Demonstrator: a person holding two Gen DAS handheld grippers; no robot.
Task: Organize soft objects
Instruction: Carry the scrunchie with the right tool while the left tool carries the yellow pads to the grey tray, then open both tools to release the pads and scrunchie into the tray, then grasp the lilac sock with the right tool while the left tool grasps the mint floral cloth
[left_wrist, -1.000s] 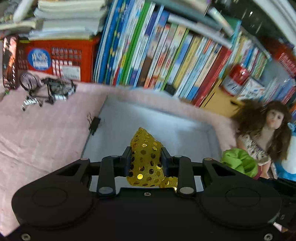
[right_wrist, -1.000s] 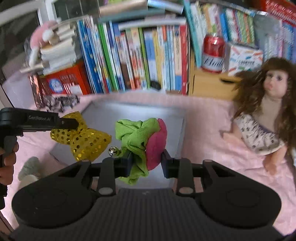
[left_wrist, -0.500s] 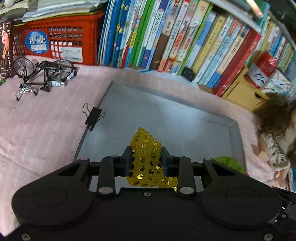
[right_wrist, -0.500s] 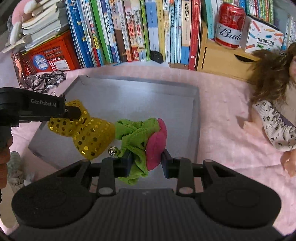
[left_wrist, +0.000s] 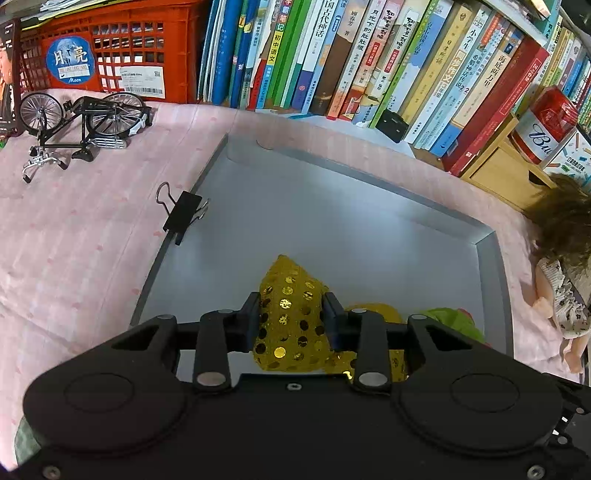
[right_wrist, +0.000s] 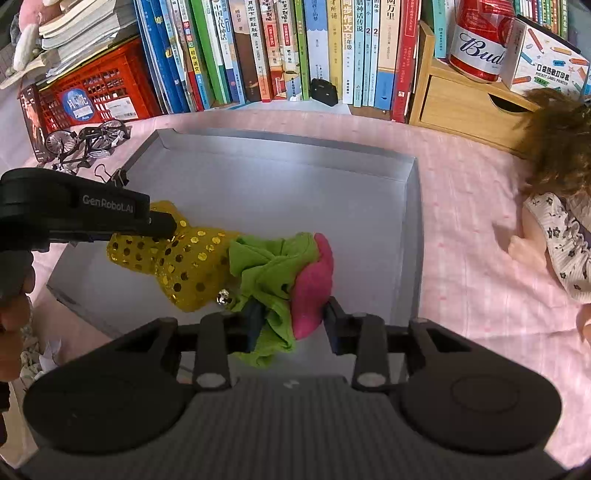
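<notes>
**A:** What has just changed?

**B:** Both hand-held grippers have come down over the grey tray (right_wrist: 413, 206), and the jaws of each have just been opening. The left gripper (left_wrist: 291, 319) has the gold sequinned bow (left_wrist: 291, 321) between its jaws. The pads seem close against the fabric, but whether they press on it cannot be told. The right gripper (right_wrist: 291, 321) has the green and pink scrunchie (right_wrist: 280, 273) between its jaws. A gap shows beside the pink part, so that grip looks released.

**A:** What does that mean for the task?

**B:** Probably both soft things are being let go into the tray, so this pair is nearly sorted.

**A:** Where do they sit against the tray?

**B:** Both are in the tray's near half, the bow toward its left side and the scrunchie just right of it, the two touching.

**A:** Which way does the bow run?

**B:** In the right wrist view its long axis lies across the tray, from the left wall down toward the scrunchie. One lobe sits under the left gripper's fingers (right_wrist: 159, 223). The scrunchie is a bunched ring with no clear long axis; its pink side faces the tray's right wall.
</notes>
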